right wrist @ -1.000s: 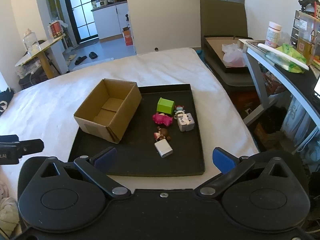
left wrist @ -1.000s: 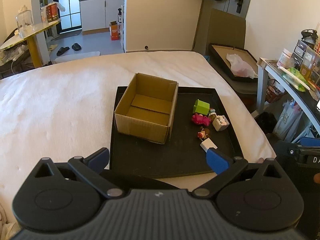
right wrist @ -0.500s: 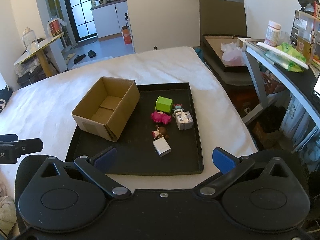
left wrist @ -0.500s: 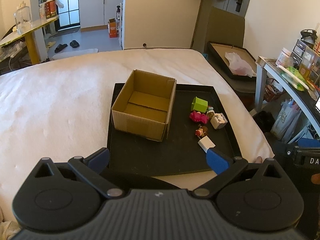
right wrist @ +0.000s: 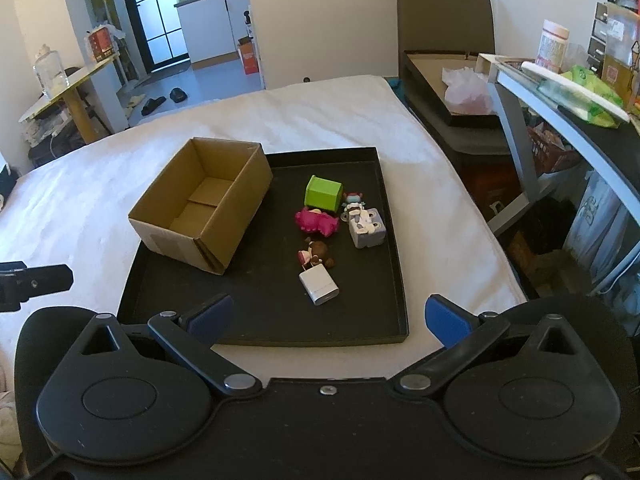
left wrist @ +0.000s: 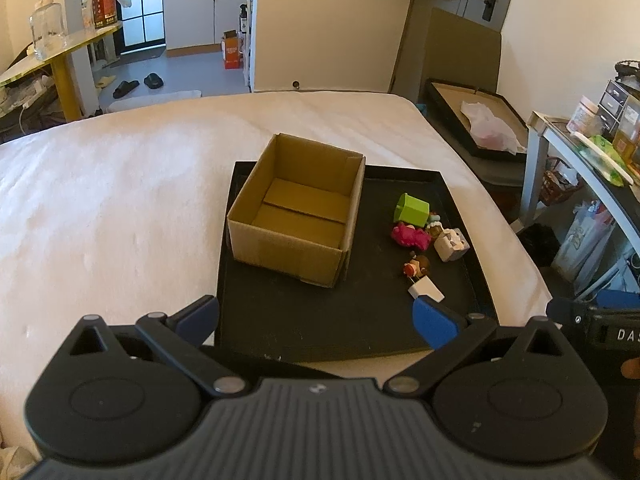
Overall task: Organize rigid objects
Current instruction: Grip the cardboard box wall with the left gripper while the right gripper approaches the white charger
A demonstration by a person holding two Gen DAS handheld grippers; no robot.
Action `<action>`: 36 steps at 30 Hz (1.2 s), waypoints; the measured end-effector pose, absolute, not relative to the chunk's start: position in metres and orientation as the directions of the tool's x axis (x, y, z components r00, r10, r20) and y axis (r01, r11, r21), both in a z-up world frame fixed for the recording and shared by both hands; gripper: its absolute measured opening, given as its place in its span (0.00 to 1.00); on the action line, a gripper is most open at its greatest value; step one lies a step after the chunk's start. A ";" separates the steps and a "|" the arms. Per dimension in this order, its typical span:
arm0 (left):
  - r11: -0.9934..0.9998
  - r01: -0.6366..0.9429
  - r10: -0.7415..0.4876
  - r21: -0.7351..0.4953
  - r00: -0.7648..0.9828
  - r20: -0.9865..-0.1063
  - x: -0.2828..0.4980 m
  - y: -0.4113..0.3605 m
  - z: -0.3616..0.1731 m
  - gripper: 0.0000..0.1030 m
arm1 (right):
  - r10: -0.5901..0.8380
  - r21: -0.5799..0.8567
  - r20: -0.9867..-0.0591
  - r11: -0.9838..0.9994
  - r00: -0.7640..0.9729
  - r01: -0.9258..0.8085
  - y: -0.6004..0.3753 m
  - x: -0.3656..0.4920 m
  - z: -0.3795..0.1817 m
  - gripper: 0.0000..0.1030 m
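Looking along both grippers, we see a black tray lying on a white bed. On the tray's left part stands an open cardboard box, empty inside. To its right sits a loose cluster of small rigid toys: a green cube, a pink figure just in front of it, a grey-white block figure near the tray's right rim, a small brown figurine, and a white rectangular block touching that figurine, nearest to us.

The left gripper hangs over the tray's near edge, its fingers wide apart and holding nothing. The right gripper does likewise, its blue-tipped fingers spread and empty.

On the black device at the right edge of the left view we read "DAS". A desk crowded with jars and packets stands to the right of the bed.
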State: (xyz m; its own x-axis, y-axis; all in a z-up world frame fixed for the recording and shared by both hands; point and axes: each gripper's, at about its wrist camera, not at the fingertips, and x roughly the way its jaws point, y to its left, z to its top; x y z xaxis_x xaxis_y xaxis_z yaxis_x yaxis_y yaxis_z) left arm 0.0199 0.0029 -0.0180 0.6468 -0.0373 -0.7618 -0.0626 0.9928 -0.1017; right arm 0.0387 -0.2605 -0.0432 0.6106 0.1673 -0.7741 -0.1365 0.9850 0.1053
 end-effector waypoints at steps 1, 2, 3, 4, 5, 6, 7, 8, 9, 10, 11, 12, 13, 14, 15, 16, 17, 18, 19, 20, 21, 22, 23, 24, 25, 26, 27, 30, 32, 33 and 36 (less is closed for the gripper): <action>0.993 -0.063 -0.039 -0.104 0.647 -0.761 0.021 0.003 -0.019 0.99 | 0.168 0.107 -0.777 0.985 0.607 -0.136 -0.261 0.041 -0.045 1.00; 0.992 -0.065 -0.039 -0.107 0.648 -0.761 0.023 0.004 -0.020 0.99 | 0.168 0.107 -0.778 0.985 0.606 -0.136 -0.261 0.042 -0.046 1.00; 0.992 -0.067 -0.039 -0.108 0.649 -0.760 0.025 0.004 -0.021 0.99 | 0.170 0.107 -0.777 0.985 0.606 -0.138 -0.261 0.044 -0.048 1.00; 0.992 -0.070 -0.035 -0.106 0.649 -0.760 0.027 0.005 -0.022 0.99 | 0.171 0.108 -0.777 0.984 0.606 -0.139 -0.262 0.045 -0.049 1.00; 0.992 -0.074 -0.031 -0.104 0.650 -0.760 0.029 0.006 -0.024 0.99 | 0.171 0.108 -0.777 0.984 0.606 -0.139 -0.262 0.047 -0.050 1.00; 0.991 -0.082 -0.025 -0.102 0.650 -0.760 0.031 0.008 -0.025 0.99 | 0.172 0.110 -0.777 0.984 0.605 -0.139 -0.262 0.049 -0.051 1.00; 0.991 -0.087 -0.022 -0.103 0.649 -0.760 0.033 0.008 -0.026 0.99 | 0.173 0.110 -0.777 0.984 0.606 -0.139 -0.262 0.049 -0.050 1.00; 0.990 -0.094 -0.018 -0.104 0.649 -0.761 0.035 0.009 -0.027 0.99 | 0.173 0.111 -0.775 0.984 0.608 -0.138 -0.262 0.050 -0.052 1.00; 0.989 -0.101 -0.014 -0.104 0.648 -0.762 0.038 0.011 -0.029 0.99 | 0.173 0.113 -0.774 0.984 0.609 -0.135 -0.262 0.053 -0.053 1.00; 0.989 -0.106 -0.011 -0.104 0.646 -0.764 0.041 0.012 -0.030 0.99 | 0.175 0.119 -0.773 0.984 0.610 -0.132 -0.263 0.055 -0.055 1.00; 0.989 -0.105 -0.012 -0.104 0.645 -0.764 0.042 0.012 -0.031 0.98 | 0.179 0.127 -0.772 0.984 0.610 -0.127 -0.263 0.057 -0.056 1.00; 0.989 -0.102 -0.014 -0.104 0.645 -0.764 0.044 0.013 -0.032 0.97 | 0.181 0.134 -0.770 0.983 0.612 -0.122 -0.264 0.060 -0.057 1.00; 0.990 -0.102 -0.013 -0.102 0.644 -0.765 0.047 0.014 -0.034 0.97 | 0.182 0.135 -0.767 0.983 0.615 -0.122 -0.264 0.062 -0.059 1.00; 0.989 -0.105 -0.009 -0.100 0.644 -0.765 0.048 0.014 -0.034 0.97 | 0.181 0.133 -0.765 0.983 0.618 -0.124 -0.264 0.064 -0.060 1.00; 0.989 -0.110 -0.004 -0.098 0.644 -0.765 0.051 0.016 -0.036 0.97 | 0.180 0.131 -0.765 0.984 0.619 -0.124 -0.265 0.067 -0.061 1.00; 0.988 -0.116 -0.001 -0.098 0.642 -0.767 0.054 0.017 -0.037 0.97 | 0.179 0.132 -0.765 0.984 0.619 -0.121 -0.265 0.070 -0.063 1.00; 0.988 -0.120 0.001 -0.099 0.641 -0.768 0.056 0.018 -0.039 0.97 | 0.180 0.134 -0.766 0.984 0.617 -0.120 -0.265 0.072 -0.065 1.00; 0.987 -0.127 0.003 -0.102 0.638 -0.770 0.059 0.020 -0.040 0.97 | 0.183 0.138 -0.768 0.983 0.613 -0.121 -0.266 0.075 -0.067 1.00; 0.986 -0.132 0.004 -0.104 0.637 -0.771 0.061 0.021 -0.042 0.97 | 0.185 0.140 -0.769 0.983 0.612 -0.122 -0.266 0.078 -0.069 1.00; 0.985 -0.136 0.006 -0.104 0.636 -0.772 0.064 0.022 -0.043 0.97 | 0.187 0.142 -0.770 0.982 0.610 -0.122 -0.266 0.081 -0.071 1.00; 0.984 -0.144 0.010 -0.105 0.633 -0.774 0.067 0.024 -0.044 0.97 | 0.189 0.146 -0.771 0.982 0.608 -0.120 -0.267 0.083 -0.072 1.00; 0.983 -0.150 0.014 -0.105 0.631 -0.776 0.070 0.025 -0.045 0.97 | 0.194 0.154 -0.773 0.981 0.604 -0.118 -0.268 0.086 -0.074 1.00; 0.982 -0.158 0.020 -0.103 0.630 -0.776 0.073 0.027 -0.046 0.97 | 0.200 0.162 -0.774 0.980 0.601 -0.118 -0.268 0.087 -0.075 1.00; 0.981 -0.166 0.027 -0.100 0.629 -0.777 0.075 0.029 -0.047 0.97 | 0.206 0.168 -0.775 0.979 0.598 -0.118 -0.268 0.090 -0.077 0.99; 0.980 -0.175 0.035 -0.096 0.625 -0.779 0.078 0.030 -0.048 0.97 | 0.207 0.170 -0.776 0.978 0.595 -0.118 -0.268 0.091 -0.079 0.99; 0.979 -0.181 0.041 -0.094 0.624 -0.780 0.080 0.032 -0.049 0.97 | 0.208 0.172 -0.779 0.978 0.592 -0.117 -0.268 0.094 -0.081 0.99; 0.978 -0.187 0.045 -0.093 0.622 -0.782 0.083 0.033 -0.050 0.97 | 0.208 0.173 -0.782 0.978 0.587 -0.116 -0.268 0.096 -0.083 0.97; 0.975 -0.205 0.059 -0.088 0.617 -0.785 0.092 0.037 -0.054 0.95 | 0.219 0.188 -0.794 0.976 0.567 -0.113 -0.270 0.103 -0.090 0.92; 0.974 -0.214 0.071 -0.079 0.613 -0.787 0.098 0.039 -0.055 0.95 | 0.224 0.194 -0.803 0.974 0.552 -0.113 -0.270 0.109 -0.094 0.90; 0.972 -0.220 0.076 -0.077 0.612 -0.787 0.101 0.041 -0.056 0.94 | 0.229 0.200 -0.809 0.973 0.541 -0.114 -0.270 0.113 -0.098 0.90; 0.969 -0.231 0.072 -0.089 0.606 -0.792 0.110 0.046 -0.061 0.90 | 0.245 0.218 -0.826 0.969 0.507 -0.113 -0.269 0.122 -0.106 0.85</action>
State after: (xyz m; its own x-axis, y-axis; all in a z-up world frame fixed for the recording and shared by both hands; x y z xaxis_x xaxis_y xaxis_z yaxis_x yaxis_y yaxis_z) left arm 0.1101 0.0455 -0.0606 0.6057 0.0716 -0.7925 -0.2315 0.9687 -0.0894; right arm 0.1216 -0.2692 -0.1064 0.5068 0.2451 -0.8265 -0.1131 0.9693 0.2181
